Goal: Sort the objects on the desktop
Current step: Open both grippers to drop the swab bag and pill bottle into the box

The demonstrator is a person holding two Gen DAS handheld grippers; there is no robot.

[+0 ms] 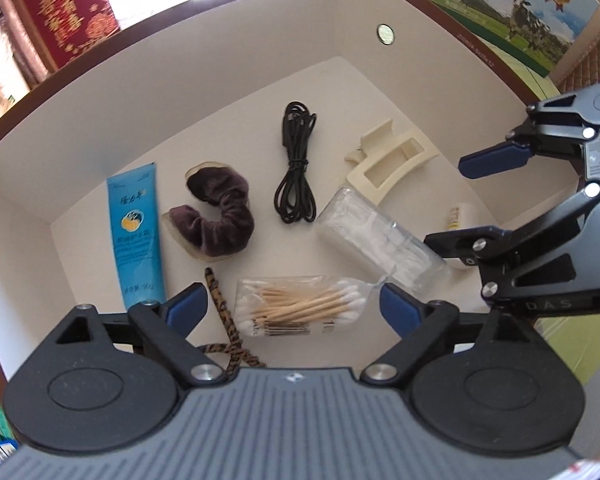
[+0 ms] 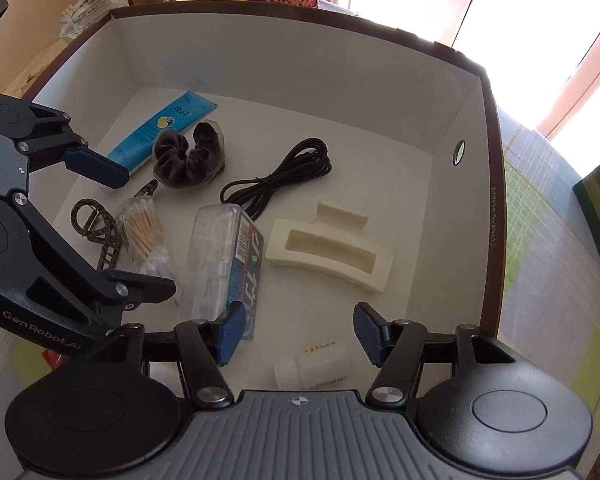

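Inside the white-walled box (image 1: pixel 228 92) with its dark brown rim, we see the desktop things lying spread over the floor, none stacked. At the left lies a blue hand-cream tube (image 1: pixel 137 236), and just beside it a purple velvet scrunchie (image 1: pixel 216 216) curled into a C. A black cable (image 1: pixel 296 168), coiled and tied at its middle, rests further back, with a cream hair claw (image 1: pixel 388 164) to its right. Nearer us, a clear plastic case (image 1: pixel 380 240) of white sticks lies tilted, its blue label showing from the right wrist view. A clear bag of wooden cotton swabs (image 1: pixel 300 306) sits between the blue pads of our left gripper (image 1: pixel 294 306), whose jaws stand spread wide, not pressing it. A leopard-print band (image 1: pixel 224 320) lies just left of the bag. Our right gripper (image 2: pixel 296 334) hangs with jaws apart over a small white bottle (image 2: pixel 312 364), gripping nothing.
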